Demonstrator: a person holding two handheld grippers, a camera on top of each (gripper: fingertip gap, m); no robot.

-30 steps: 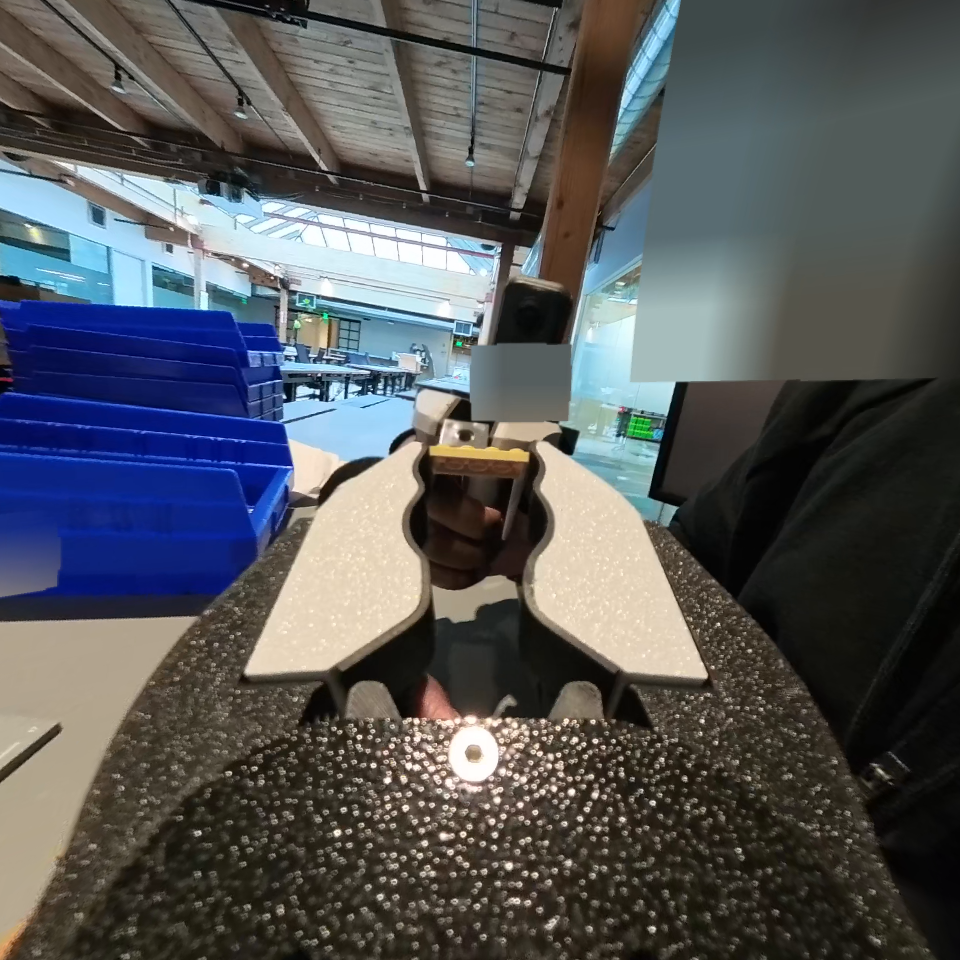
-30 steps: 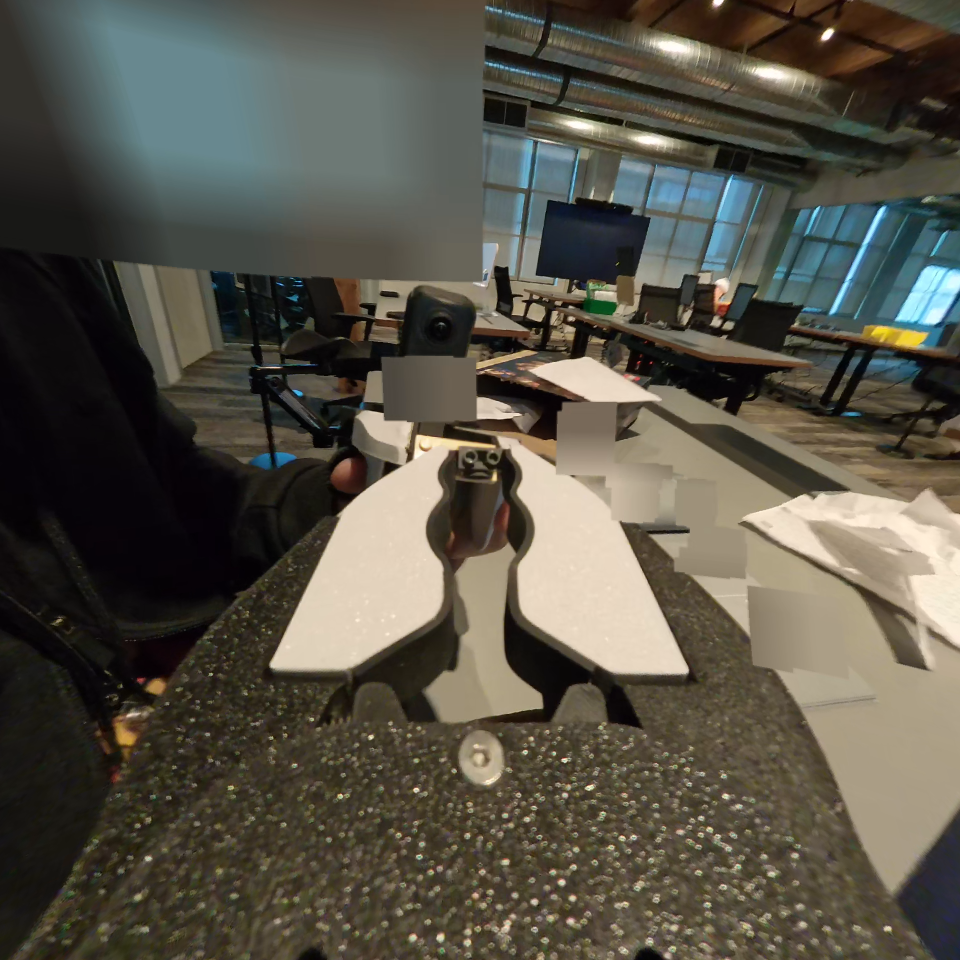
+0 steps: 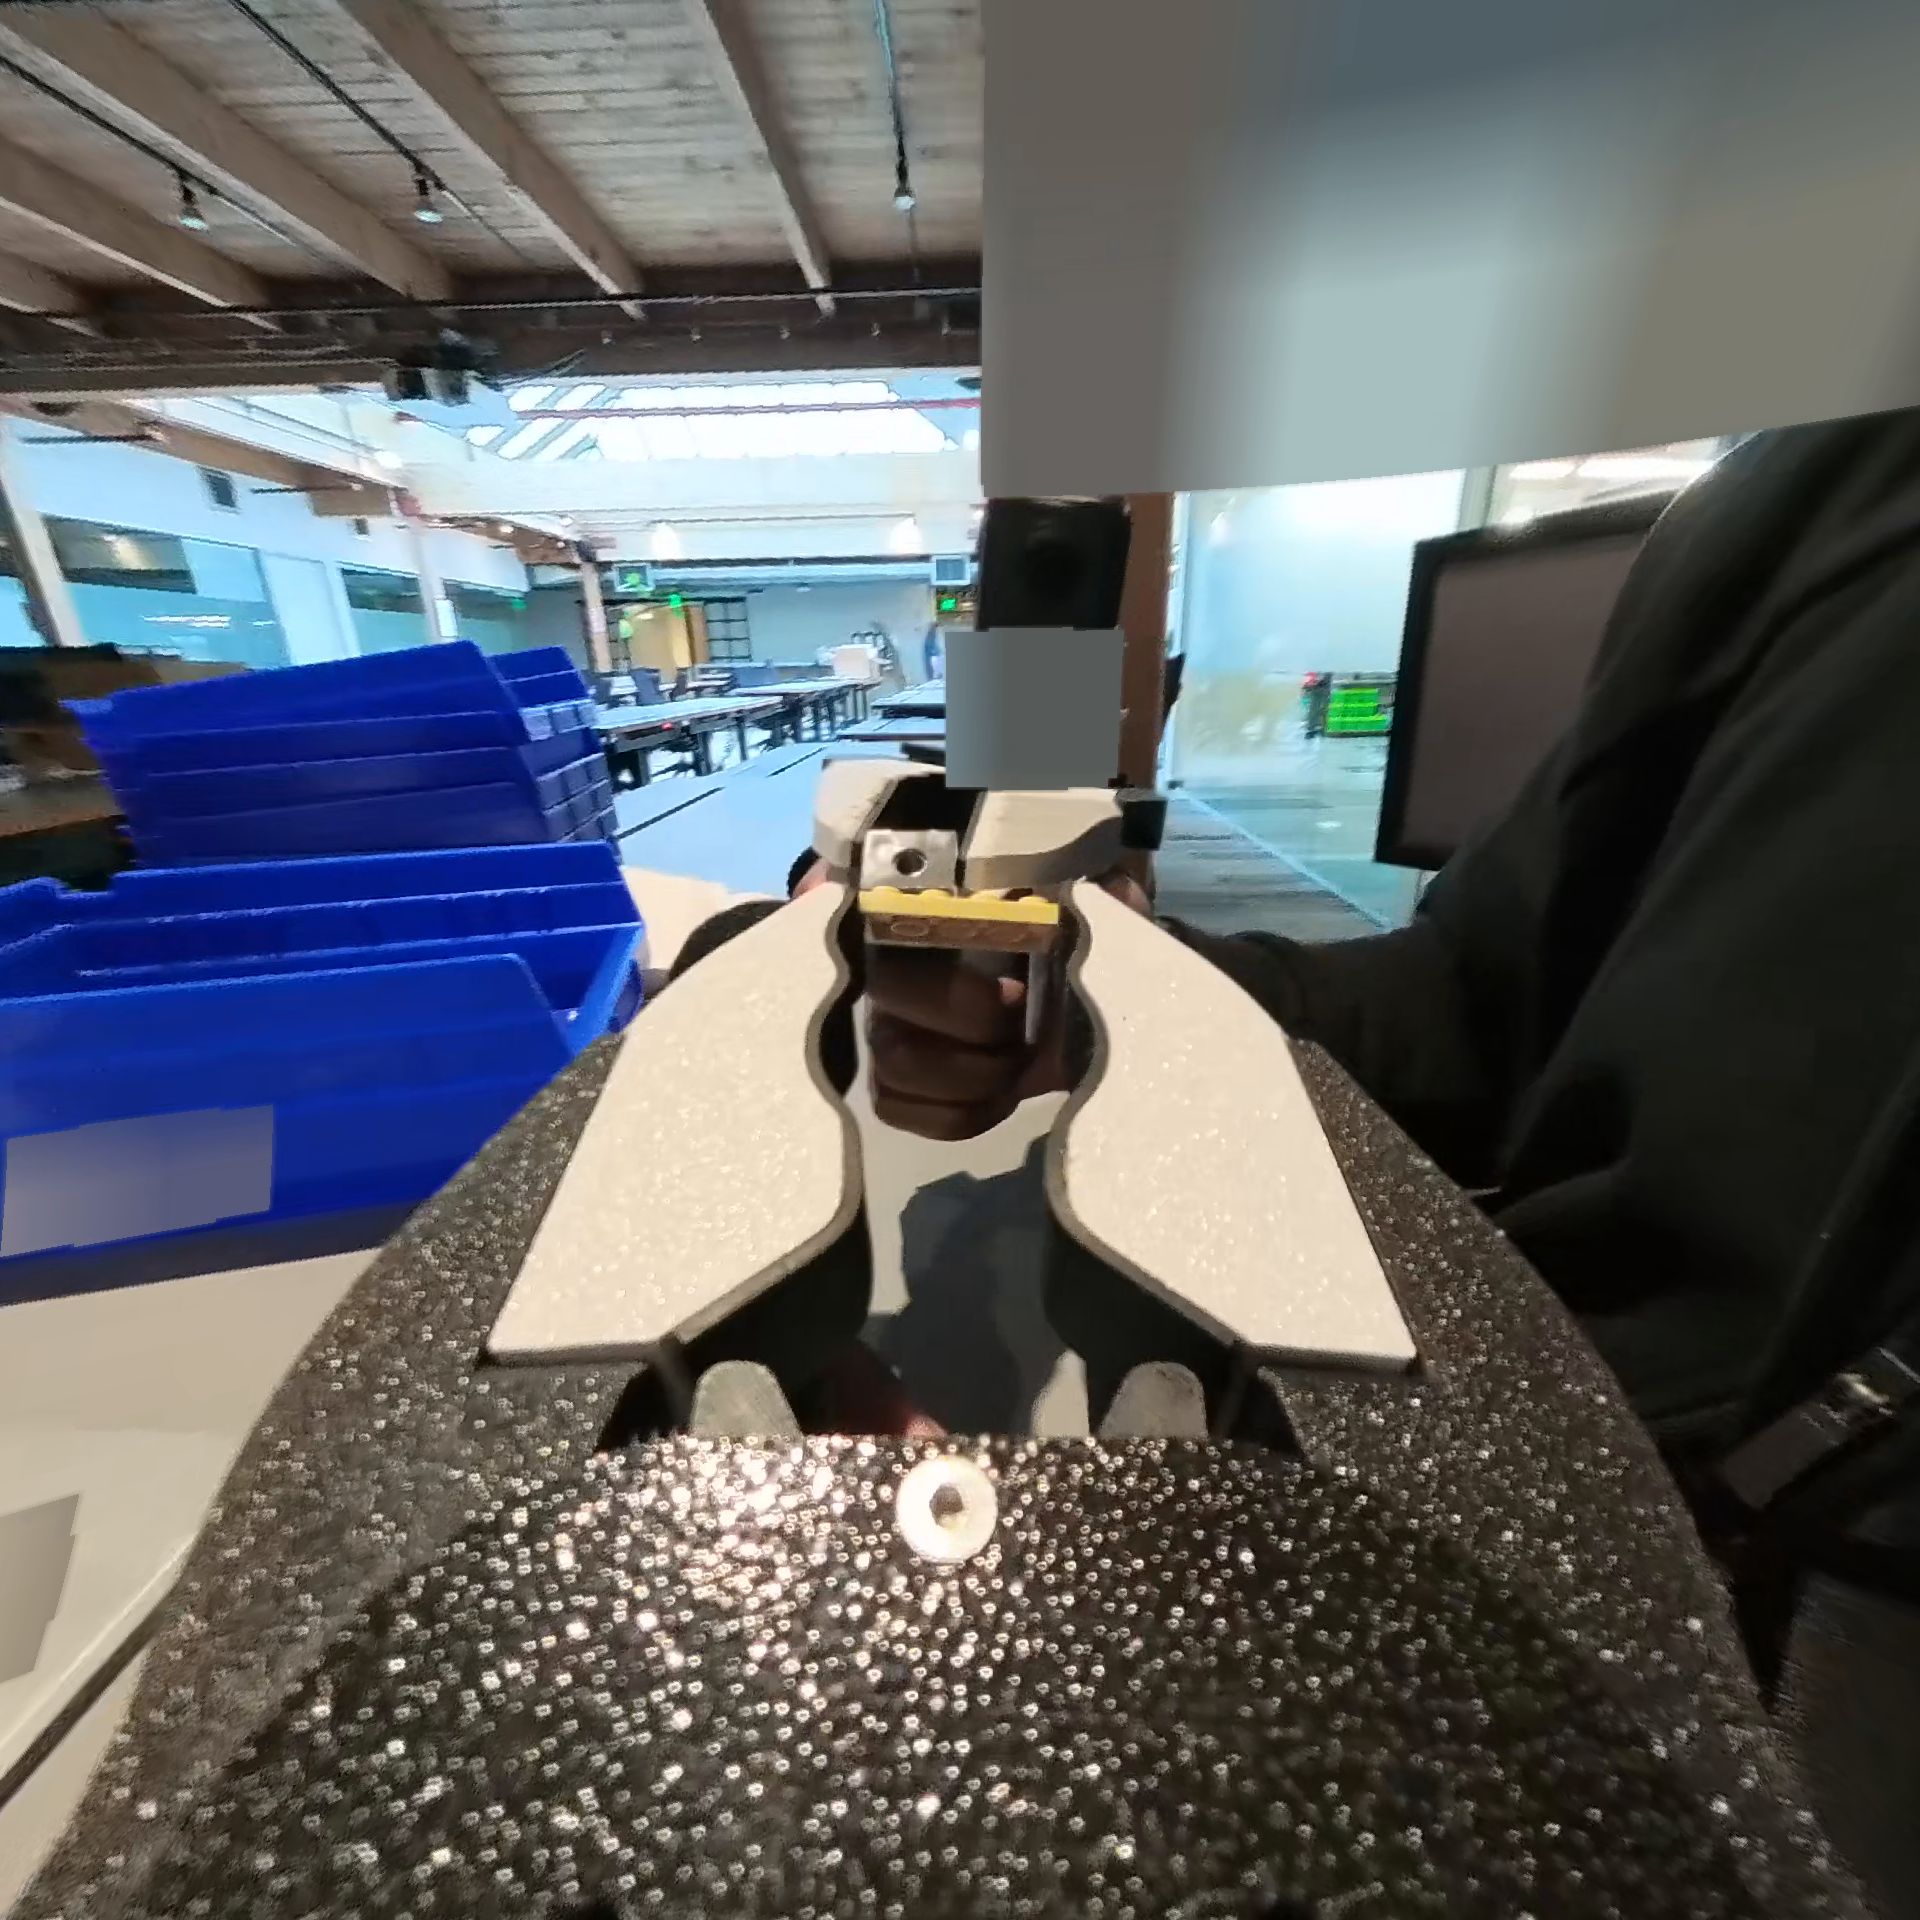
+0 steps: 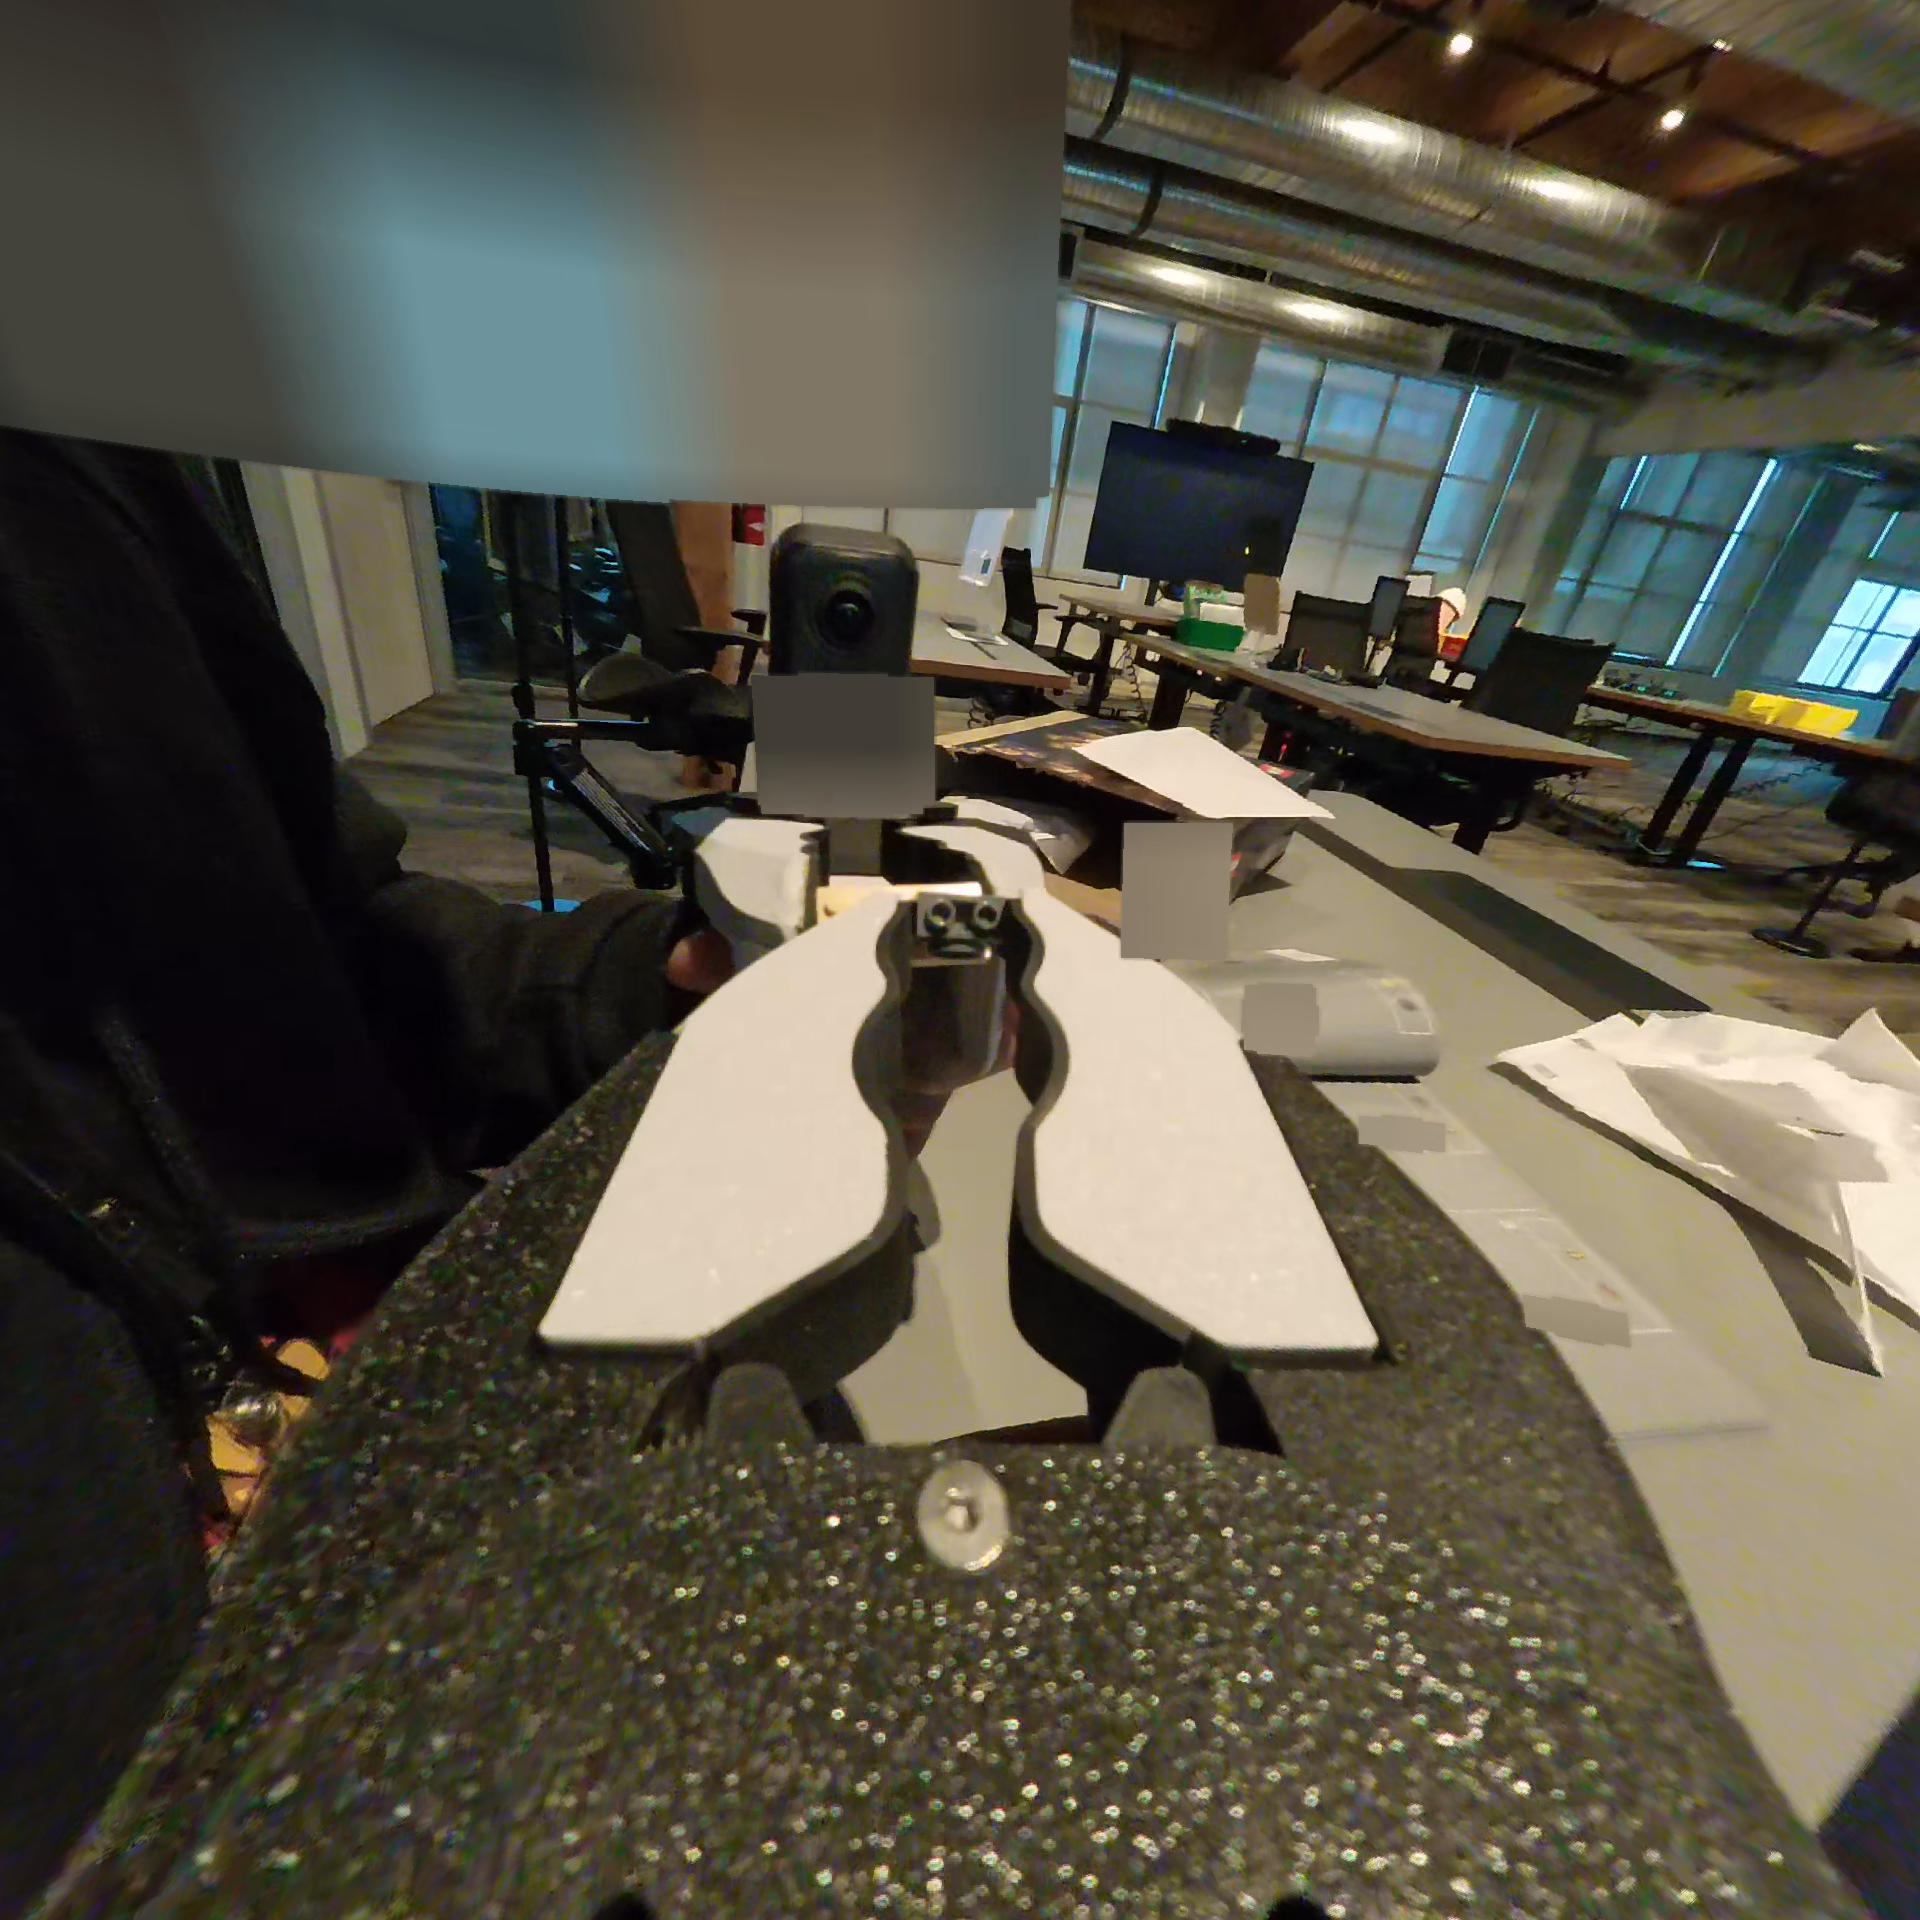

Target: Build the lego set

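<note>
In the left wrist view, the left gripper pinches one yellow lego plate at twelve o'clock, with three blue bins at nine o'clock. In the right wrist view, the right gripper squeezes one grey lego brick at twelve o'clock, touching the plate.

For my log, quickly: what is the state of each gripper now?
Left gripper: closed on the yellow lego plate.
Right gripper: closed on the dark grey lego piece.
</note>
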